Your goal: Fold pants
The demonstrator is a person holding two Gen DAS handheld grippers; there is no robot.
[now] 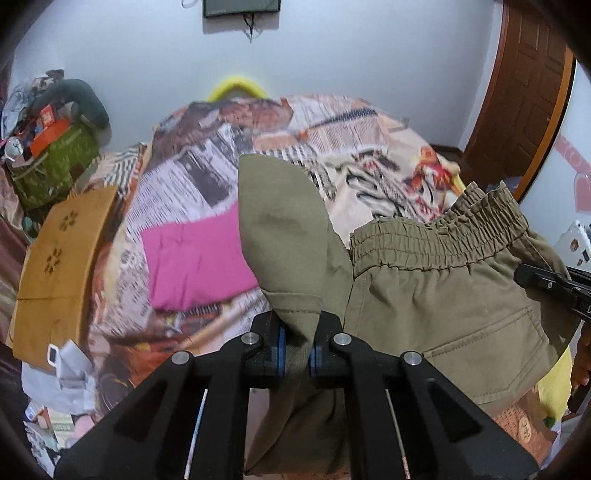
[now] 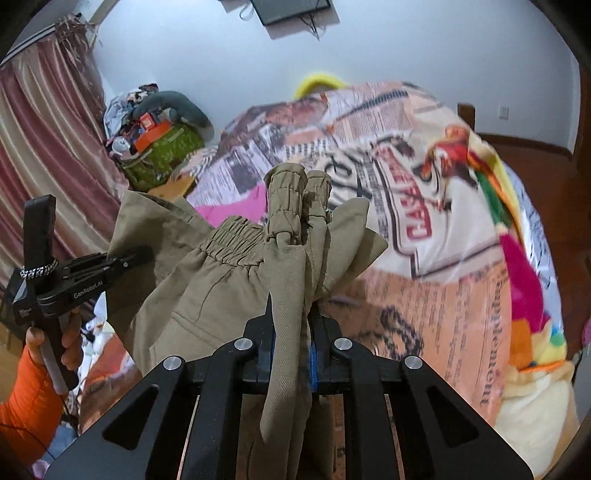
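While both fingers (image 1: 275, 349) pinch, pants (image 1: 436, 280) hang between

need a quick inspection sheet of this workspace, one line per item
surface: bed under a newspaper-print bedspread, rumpled
job's things: olive-green elastic-waist pants, lifted off the bed, waistband bunched
clutter: folded pink cloth and mustard-yellow folded cloth on the bed; green bag piled with boxes at the far left
grippers: left gripper shut on pants fabric; right gripper shut on the waistband end
cables: dark wires dangling under a wall-mounted screen
surroundings: pale wall, brown wooden door, pink curtain, person's orange sleeve
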